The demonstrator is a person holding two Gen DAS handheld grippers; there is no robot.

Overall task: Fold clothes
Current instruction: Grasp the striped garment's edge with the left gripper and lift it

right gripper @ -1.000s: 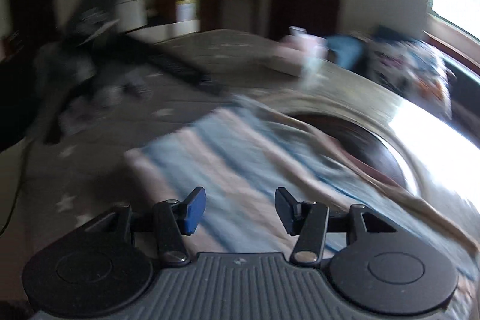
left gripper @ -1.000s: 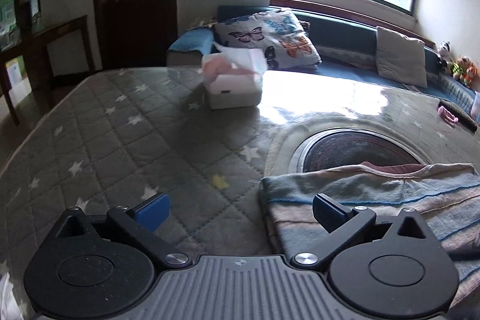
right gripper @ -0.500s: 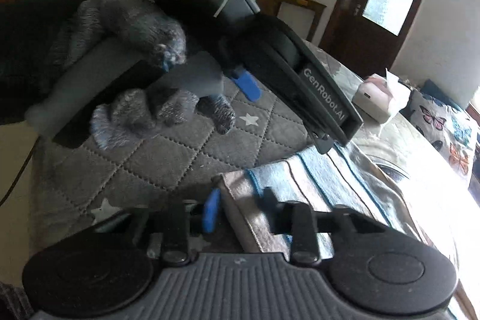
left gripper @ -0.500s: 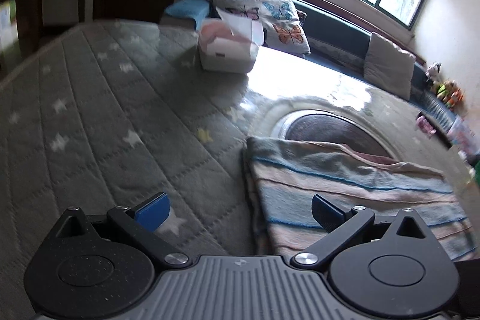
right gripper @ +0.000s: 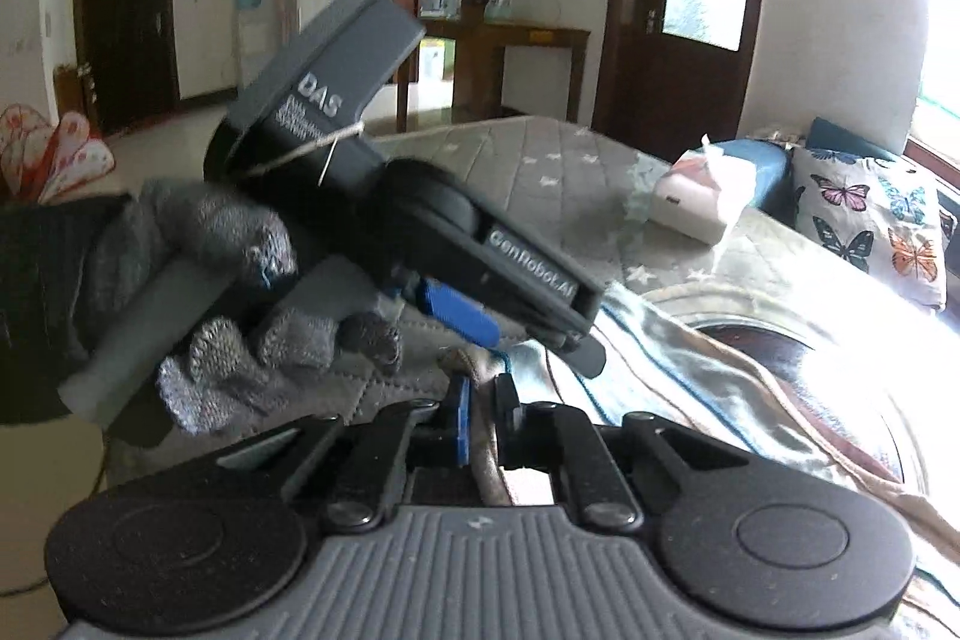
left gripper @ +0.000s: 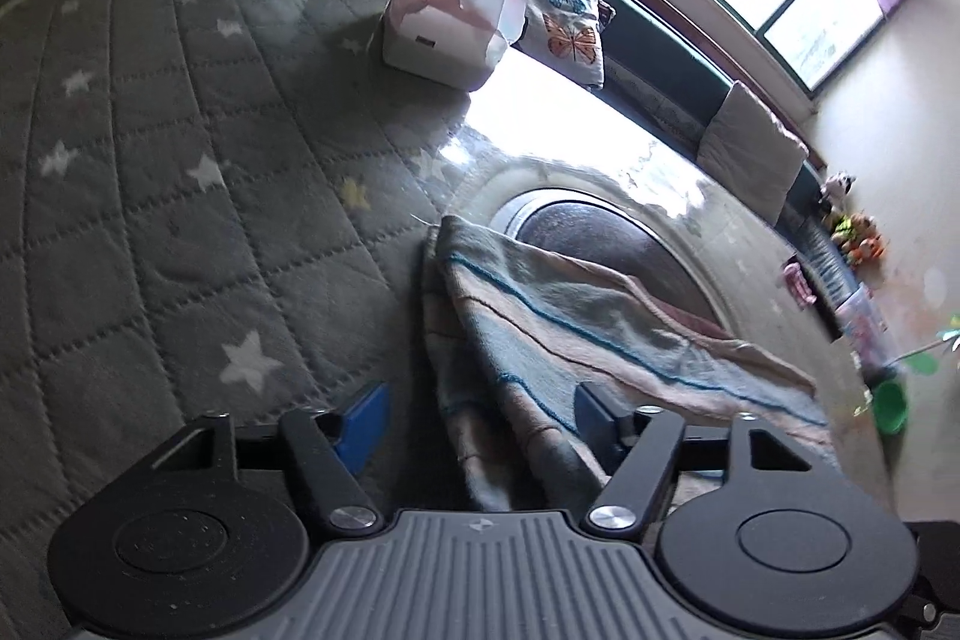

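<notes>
A striped pastel knitted garment (left gripper: 600, 334), part-folded, is spread on the grey star-quilted worktop (left gripper: 150, 172). Its corner is pinched by the right hand-held gripper (right gripper: 480, 409); the left hand-held gripper (left gripper: 480, 421) is held wide over its edge. Next, closing left seems required.

The left claw (right gripper: 528, 328), seen ahead of the right claw, bears "DAS" in white on its grey handle and "GenRobot.AI" along its black side; smaller print below "DAS" is illegible.

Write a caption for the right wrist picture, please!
Right gripper pinches the striped cloth's corner while the gloved hand holds the left gripper open just above.
</notes>
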